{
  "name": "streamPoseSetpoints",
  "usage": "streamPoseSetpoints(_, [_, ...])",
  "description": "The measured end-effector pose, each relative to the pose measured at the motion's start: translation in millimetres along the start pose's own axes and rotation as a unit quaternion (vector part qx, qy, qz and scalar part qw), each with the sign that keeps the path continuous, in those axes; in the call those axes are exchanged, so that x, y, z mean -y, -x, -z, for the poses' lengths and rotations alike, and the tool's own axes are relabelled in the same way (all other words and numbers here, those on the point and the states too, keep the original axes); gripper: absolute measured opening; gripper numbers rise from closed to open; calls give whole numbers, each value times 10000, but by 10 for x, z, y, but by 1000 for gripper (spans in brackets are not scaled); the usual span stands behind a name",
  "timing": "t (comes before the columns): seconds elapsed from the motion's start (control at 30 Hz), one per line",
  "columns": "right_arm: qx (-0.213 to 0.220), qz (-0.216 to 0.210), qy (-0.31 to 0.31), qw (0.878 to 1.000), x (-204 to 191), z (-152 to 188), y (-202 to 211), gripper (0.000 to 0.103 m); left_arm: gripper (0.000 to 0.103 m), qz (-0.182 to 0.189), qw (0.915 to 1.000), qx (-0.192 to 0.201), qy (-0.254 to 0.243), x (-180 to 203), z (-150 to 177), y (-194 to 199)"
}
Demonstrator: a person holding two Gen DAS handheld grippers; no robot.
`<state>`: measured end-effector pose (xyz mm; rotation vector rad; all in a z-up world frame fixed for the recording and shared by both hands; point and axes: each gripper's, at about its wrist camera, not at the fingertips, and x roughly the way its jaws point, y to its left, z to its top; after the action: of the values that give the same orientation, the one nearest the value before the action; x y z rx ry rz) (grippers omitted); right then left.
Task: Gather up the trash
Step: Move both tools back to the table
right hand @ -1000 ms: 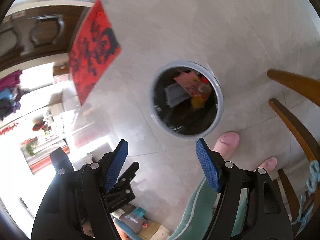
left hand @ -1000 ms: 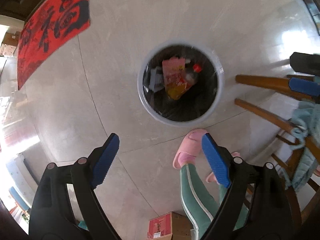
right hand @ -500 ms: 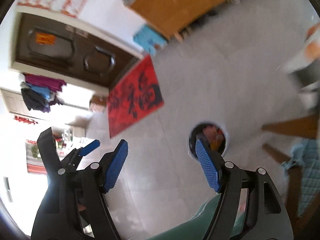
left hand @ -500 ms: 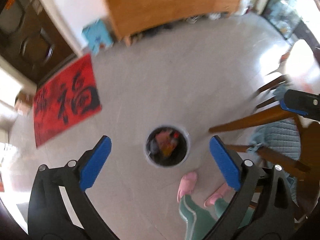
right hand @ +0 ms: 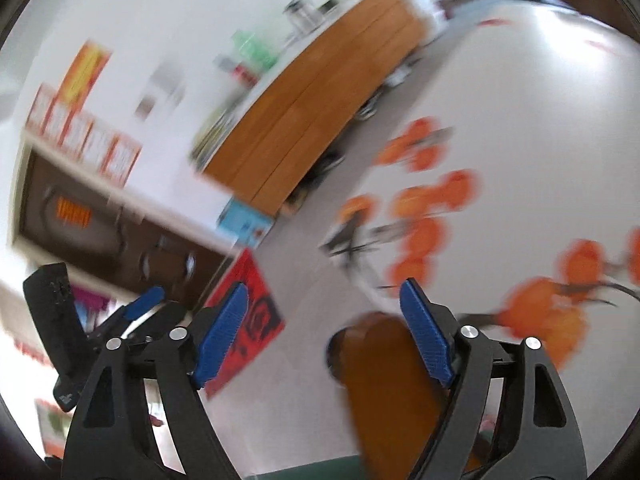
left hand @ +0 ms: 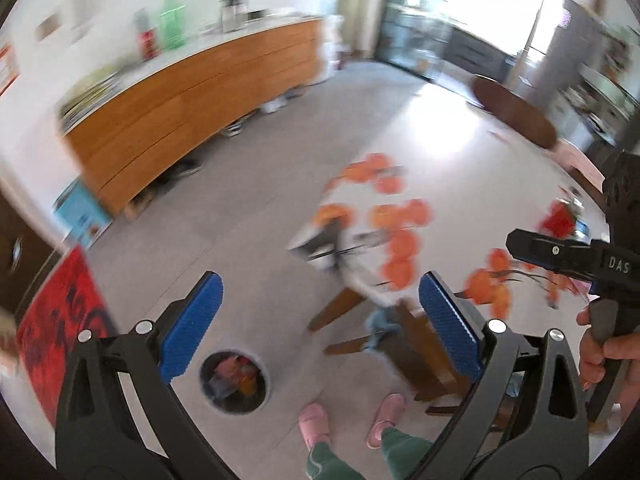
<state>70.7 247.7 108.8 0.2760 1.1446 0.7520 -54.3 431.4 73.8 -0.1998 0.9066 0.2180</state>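
A round trash bin (left hand: 234, 378) with a dark liner stands on the grey floor far below, holding several wrappers and a bottle. My left gripper (left hand: 320, 320) is open and empty, high above the floor. My right gripper (right hand: 324, 330) is open and empty too; it also shows at the right edge of the left wrist view (left hand: 576, 258). The left gripper shows at the left edge of the right wrist view (right hand: 132, 312). Both views are blurred.
A white table (left hand: 440, 184) with orange flowers (left hand: 400, 216) stands ahead. A wooden chair (left hand: 404, 340) is below it, its back (right hand: 384, 384) close to my right gripper. A long wooden cabinet (left hand: 192, 108) lines the wall. A red mat (left hand: 56, 320) lies at the left.
Both grippers have risen and tilted up from over the bin. The bin has shrunk to the bottom of the left wrist view, and the table and cabinet have come into view.
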Motion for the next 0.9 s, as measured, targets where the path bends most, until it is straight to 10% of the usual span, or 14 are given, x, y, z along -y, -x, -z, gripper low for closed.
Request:
streamPoseSetpoints(0.47, [1443,1217,-1825,9649,1846,545,1846,80,96,1460,9687,-302,-1985,2200,-226,-353])
streamPoseSetpoints(0.9, [1728,1636,-2452,9398,2859,539,2565,80,96,1781,9405,-511,-2847,3718,-434,-837])
